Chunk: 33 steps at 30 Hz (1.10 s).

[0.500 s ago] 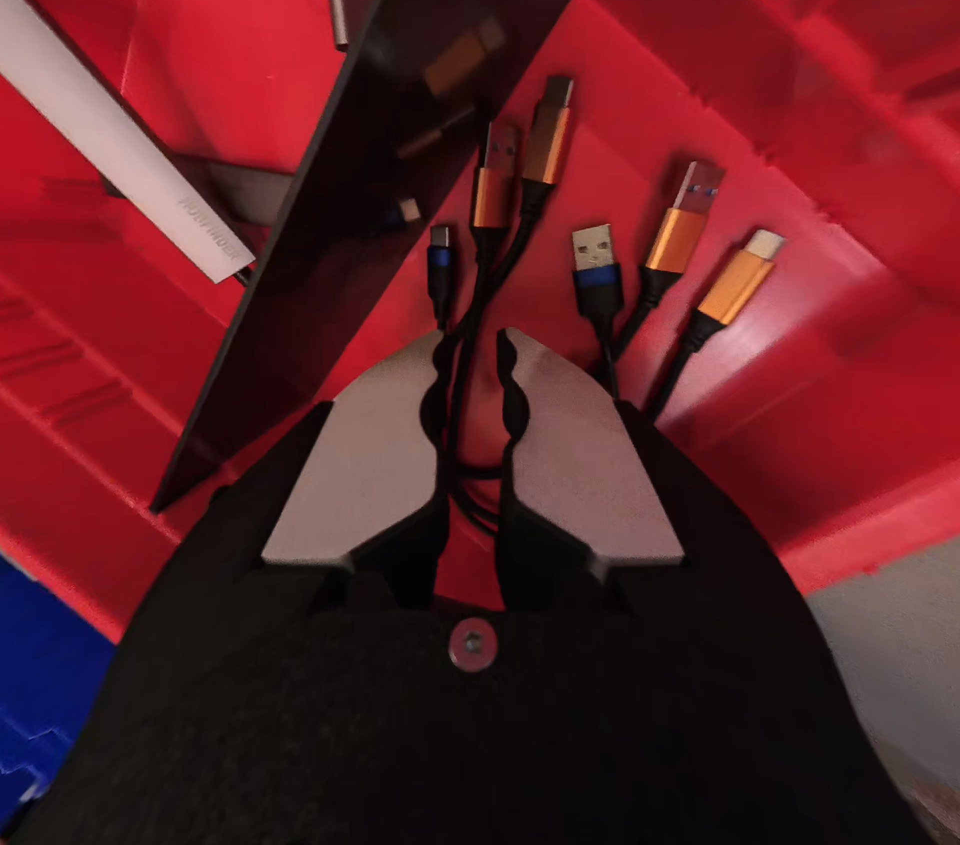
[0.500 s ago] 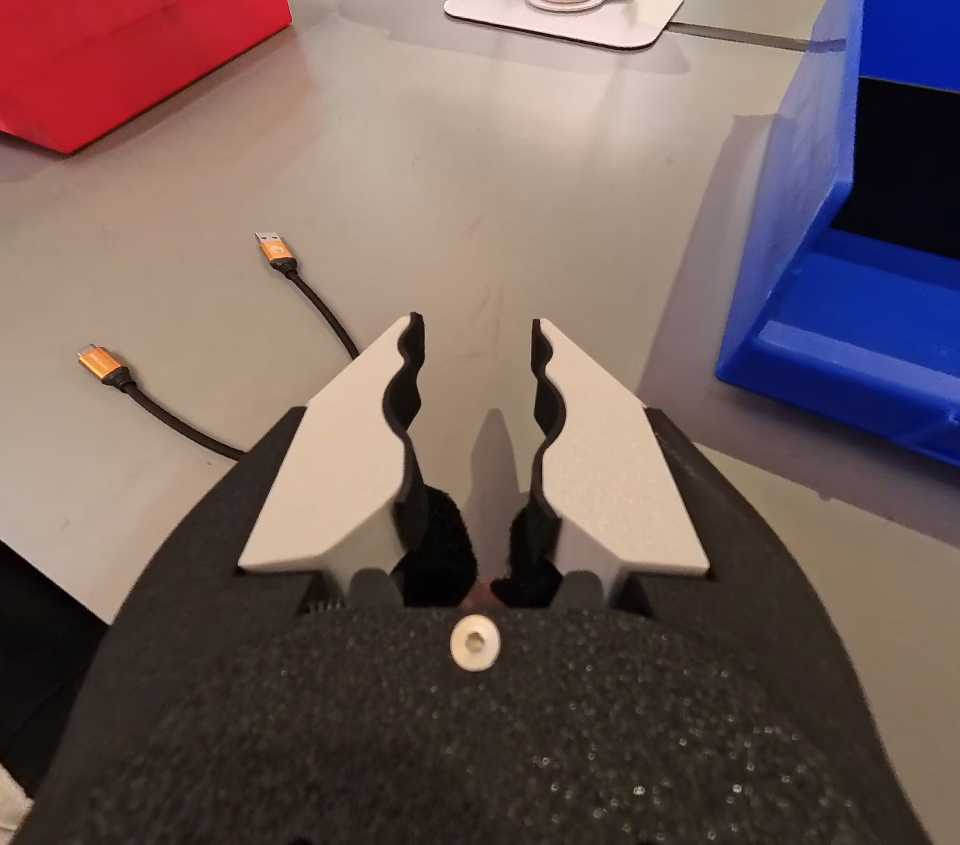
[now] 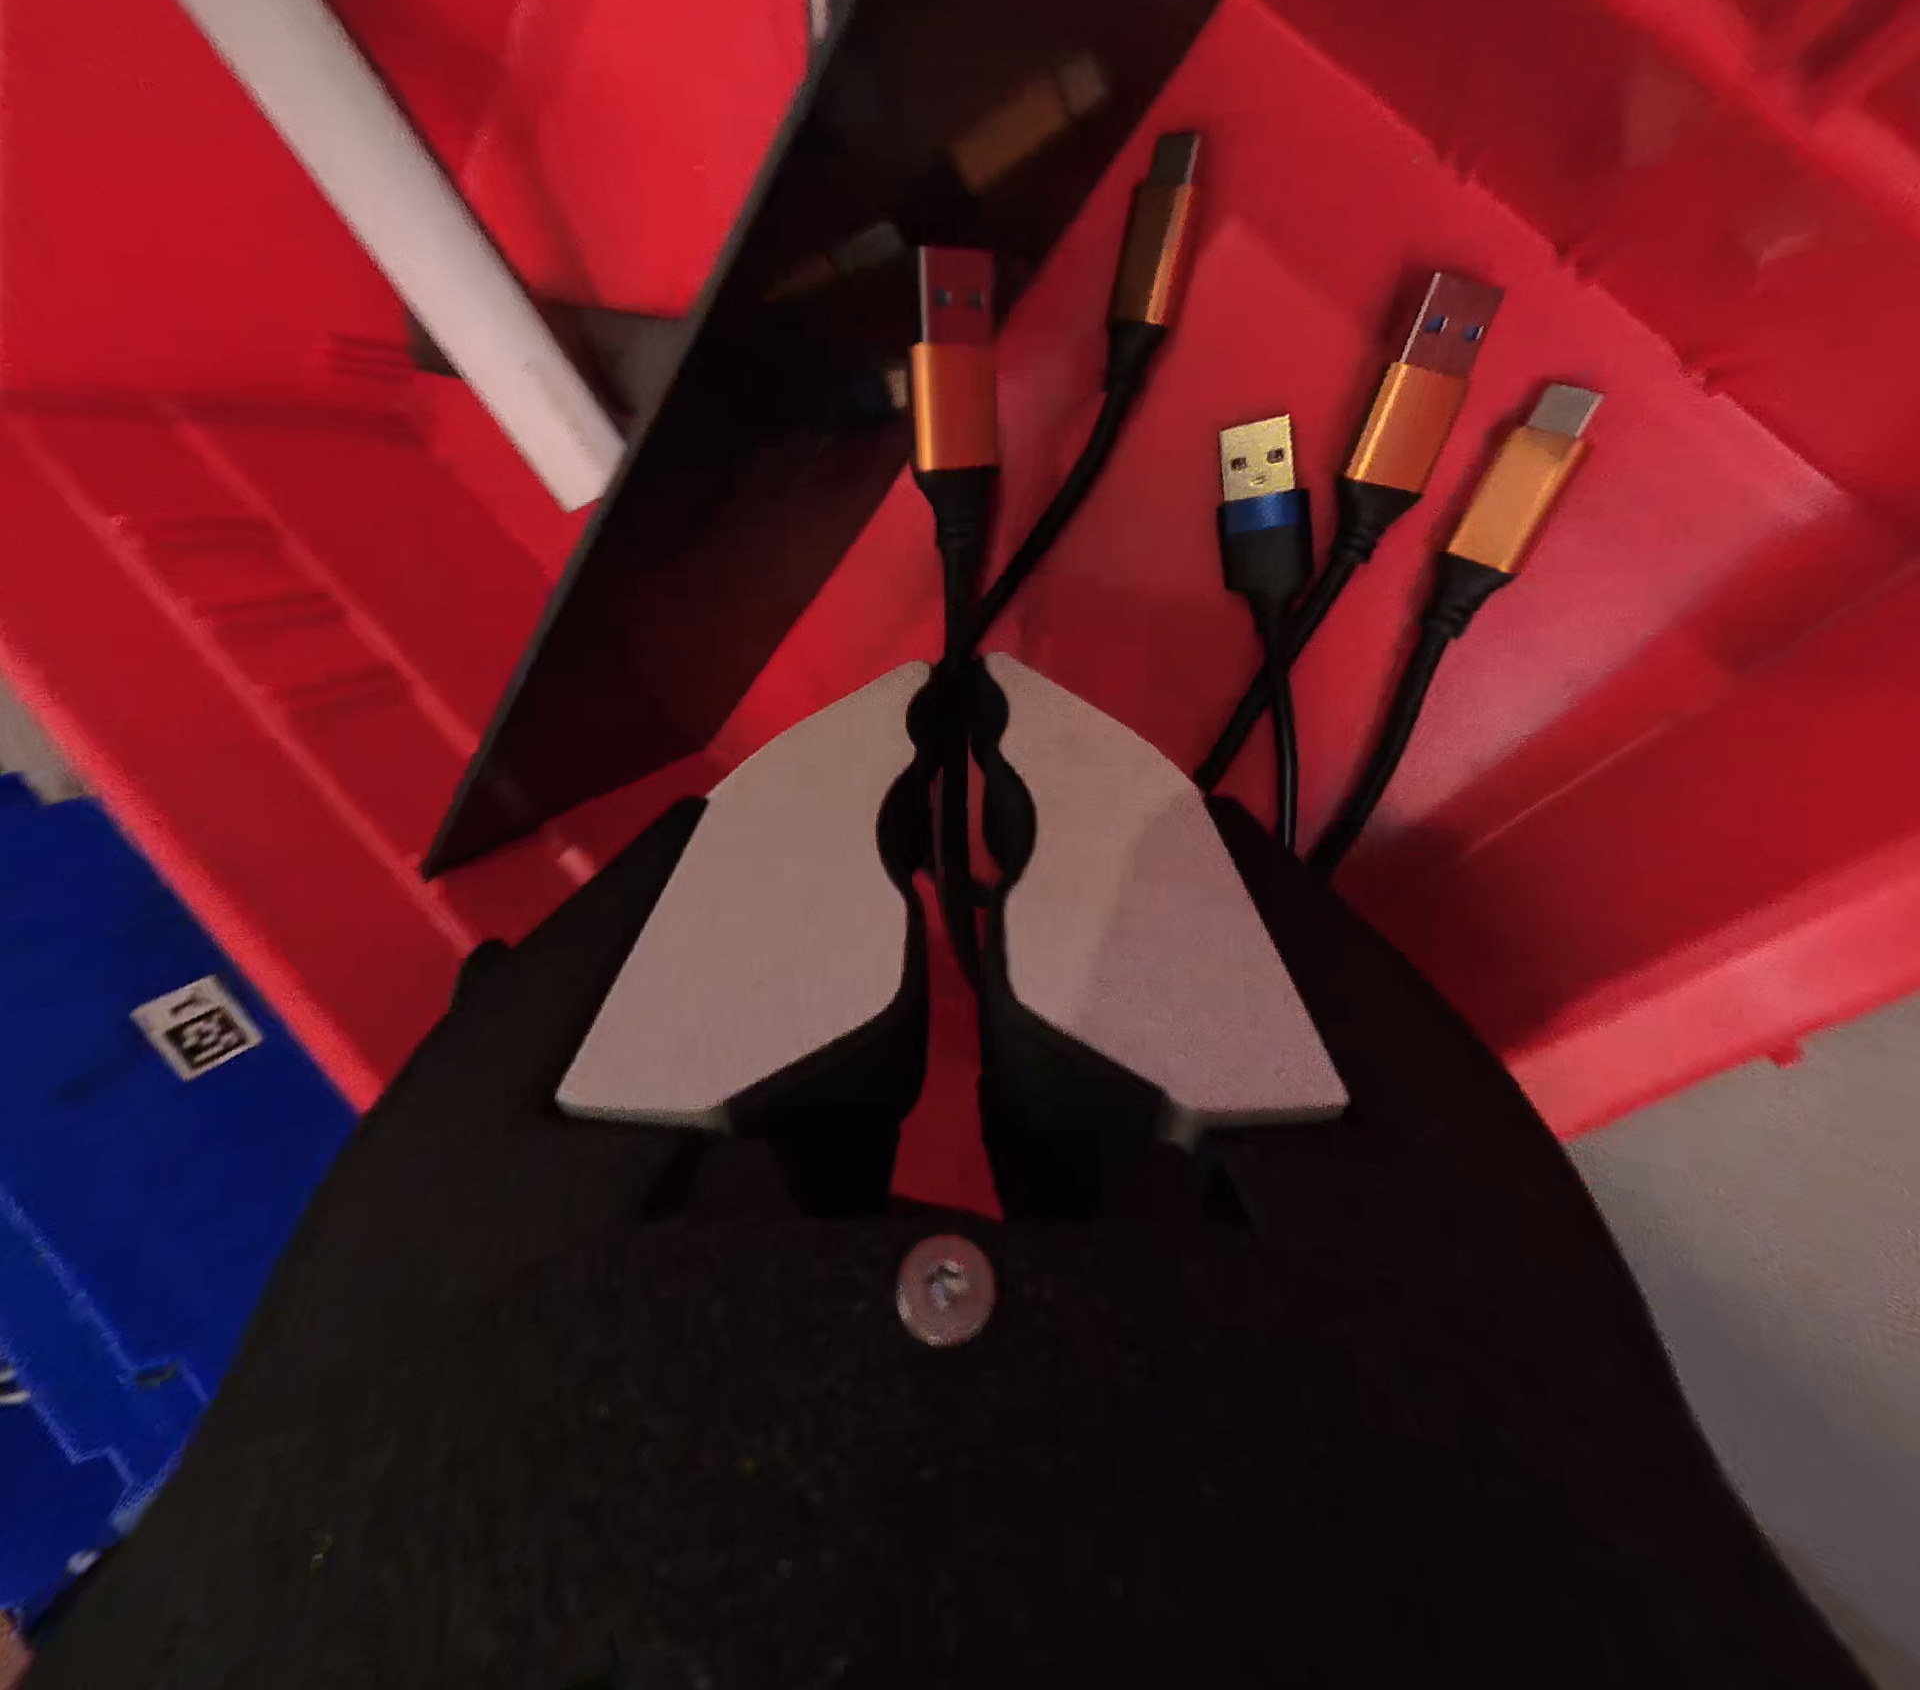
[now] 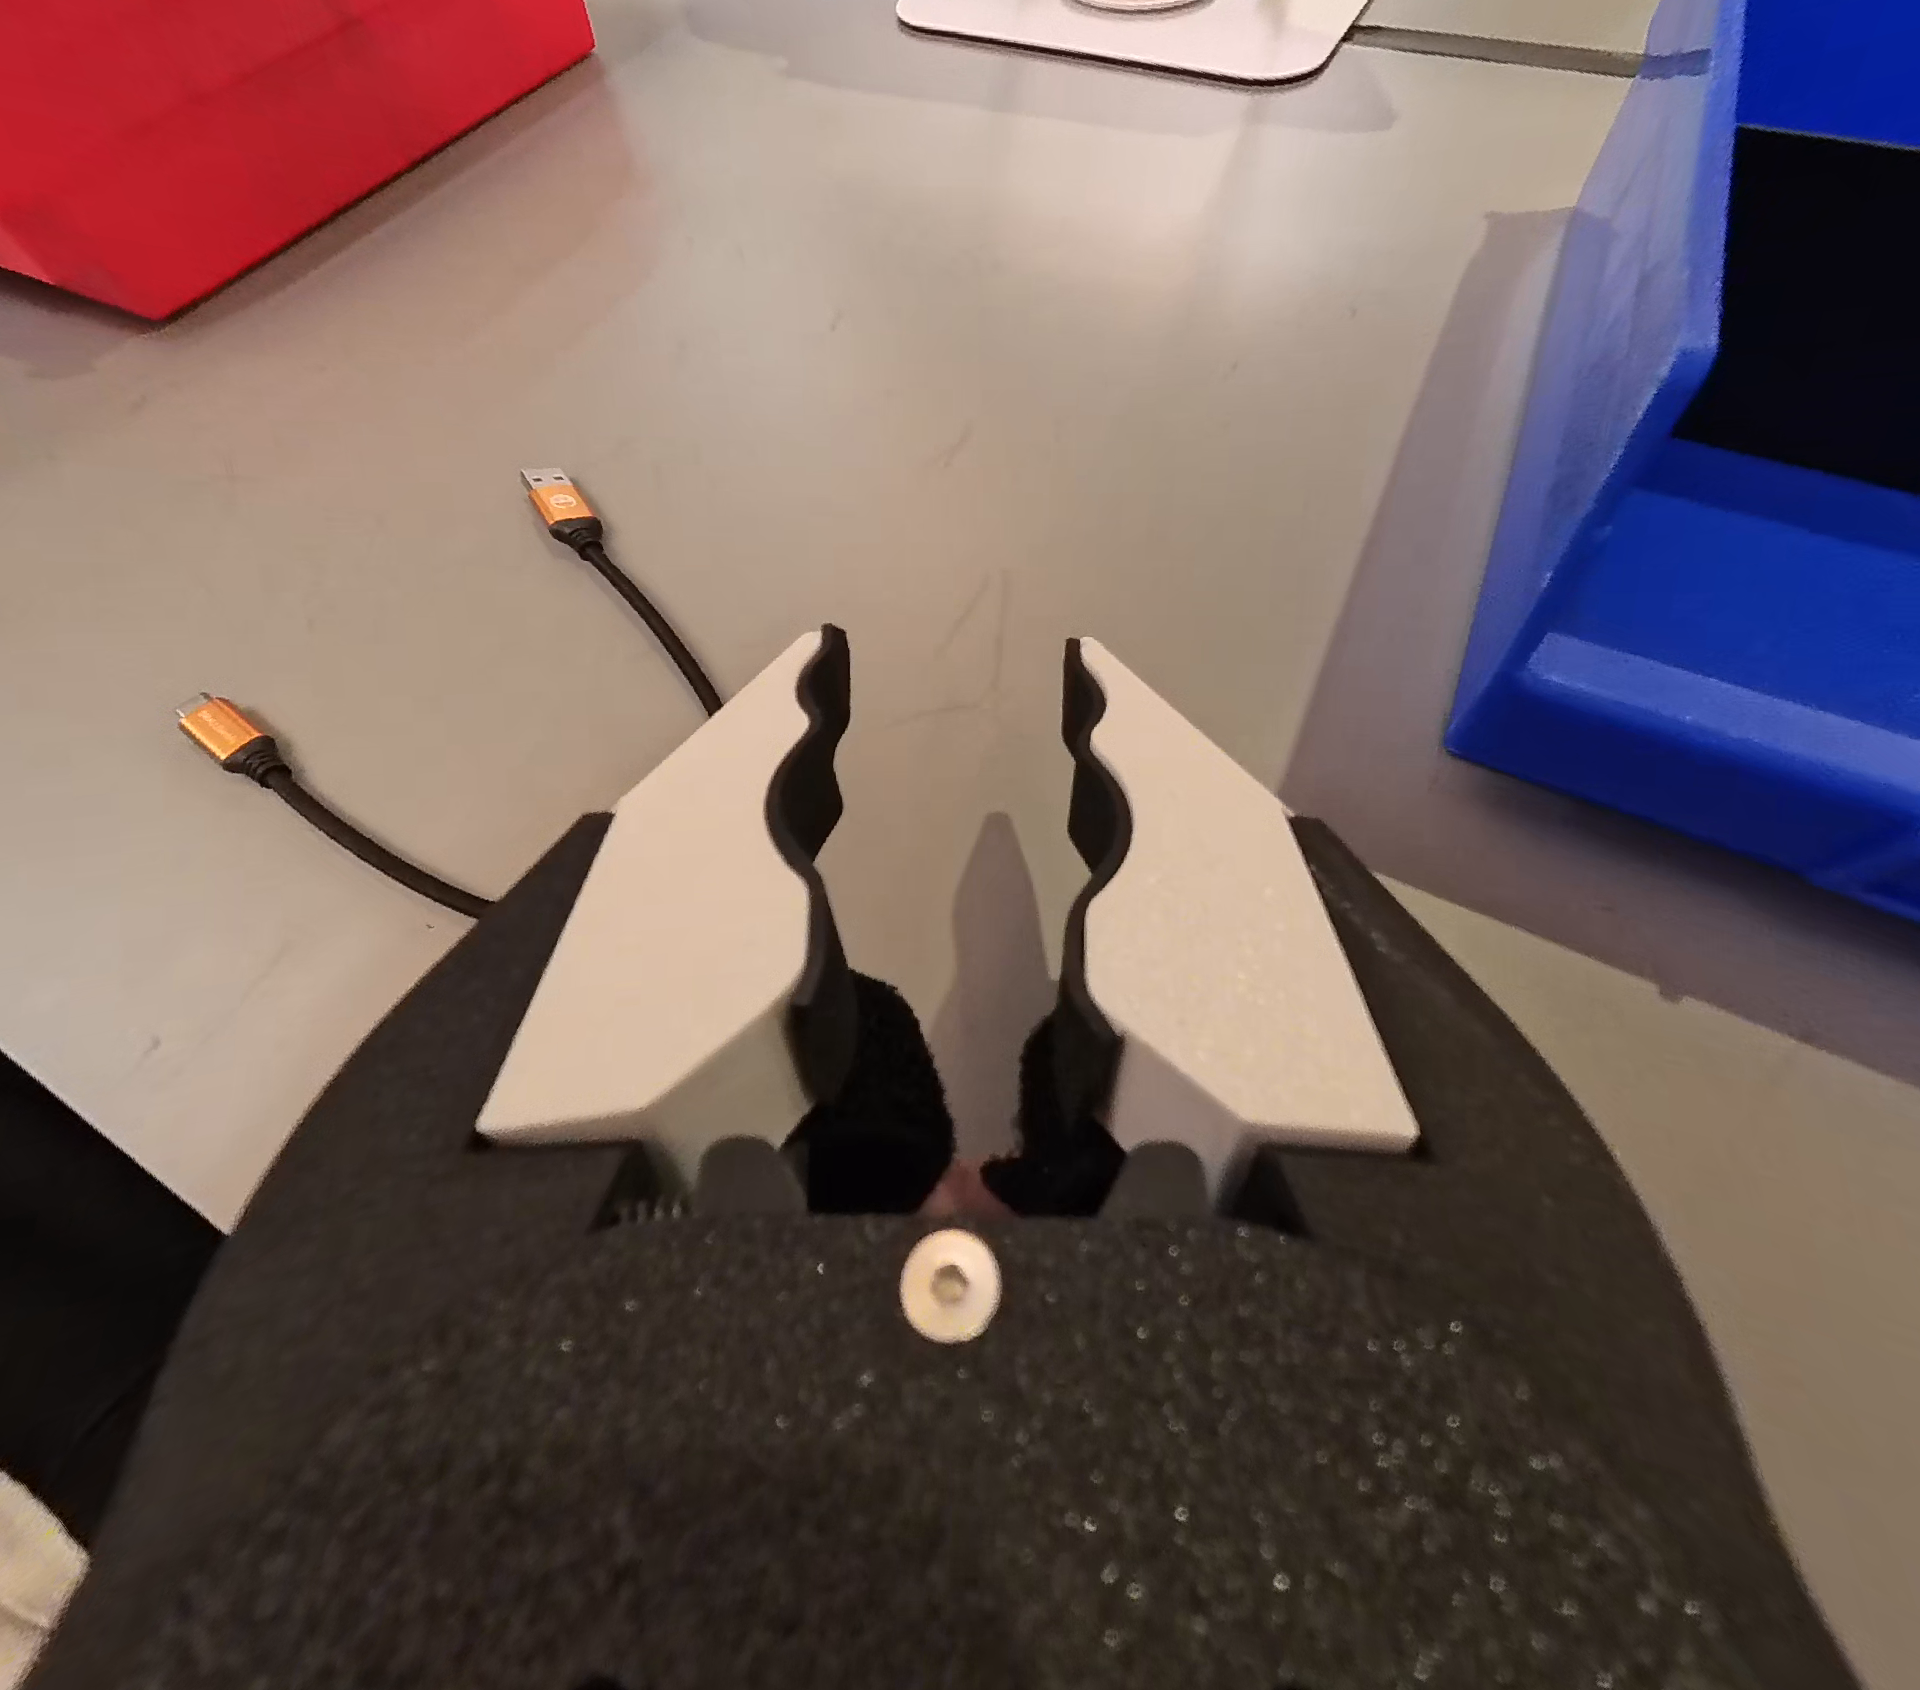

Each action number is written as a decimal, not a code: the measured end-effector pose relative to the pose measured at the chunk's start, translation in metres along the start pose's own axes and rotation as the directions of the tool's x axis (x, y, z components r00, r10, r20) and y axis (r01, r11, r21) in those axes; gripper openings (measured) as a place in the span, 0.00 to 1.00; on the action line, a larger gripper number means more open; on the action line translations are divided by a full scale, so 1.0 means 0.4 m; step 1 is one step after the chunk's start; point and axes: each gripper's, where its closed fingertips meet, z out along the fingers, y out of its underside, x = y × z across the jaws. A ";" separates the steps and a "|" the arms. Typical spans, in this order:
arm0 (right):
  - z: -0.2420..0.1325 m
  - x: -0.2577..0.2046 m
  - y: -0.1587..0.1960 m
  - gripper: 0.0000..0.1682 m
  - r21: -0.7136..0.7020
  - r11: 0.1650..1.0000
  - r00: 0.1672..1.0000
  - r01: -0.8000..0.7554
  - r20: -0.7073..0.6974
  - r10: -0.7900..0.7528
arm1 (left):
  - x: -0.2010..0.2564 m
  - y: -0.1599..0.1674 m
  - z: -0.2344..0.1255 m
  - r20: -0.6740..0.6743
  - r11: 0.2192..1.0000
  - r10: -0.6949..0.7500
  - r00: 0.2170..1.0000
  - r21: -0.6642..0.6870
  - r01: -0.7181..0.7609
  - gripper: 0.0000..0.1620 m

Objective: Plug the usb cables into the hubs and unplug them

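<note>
The red bin [image 3: 1621, 892] fills the left wrist view ahead of and around the jaws, with a dark divider panel [image 3: 935, 206] standing aslant just ahead and to the left. A white bar [image 3: 384, 206] lies beyond that panel, further left. The left gripper [image 3: 956, 674] has its jaws pressed together on the black cords of an orange-collared cable [image 3: 954, 414], whose two plugs stick out straight ahead. Just right of the jaws lie a blue-collared USB plug [image 3: 1262, 497] and two more orange plugs.

In the right wrist view, the grey surface [image 4: 987, 352] spreads ahead of the jaws, a blue bin [image 4: 1714, 601] to their right. The right gripper [image 4: 956, 653] hovers with its jaws spread, holding nothing. Just left of them lies another orange-tipped cable [image 4: 623, 591].
</note>
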 end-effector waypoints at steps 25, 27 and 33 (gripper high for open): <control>-0.003 -0.007 0.002 0.24 0.001 1.000 1.000 0.011 0.011 -0.011 | 0.363 -0.400 -0.594 -0.217 0.747 -0.120 0.969 0.623 0.232 0.02; -0.002 -0.008 0.002 0.24 0.000 1.000 1.000 0.013 0.012 -0.013 | 0.444 -0.416 -0.492 -0.328 0.768 -0.144 0.933 0.558 0.315 0.02; -0.005 -0.007 0.000 0.24 0.008 1.000 1.000 0.008 0.013 -0.008 | 0.591 -0.399 -0.238 -0.488 0.801 -0.294 0.822 0.344 0.490 0.02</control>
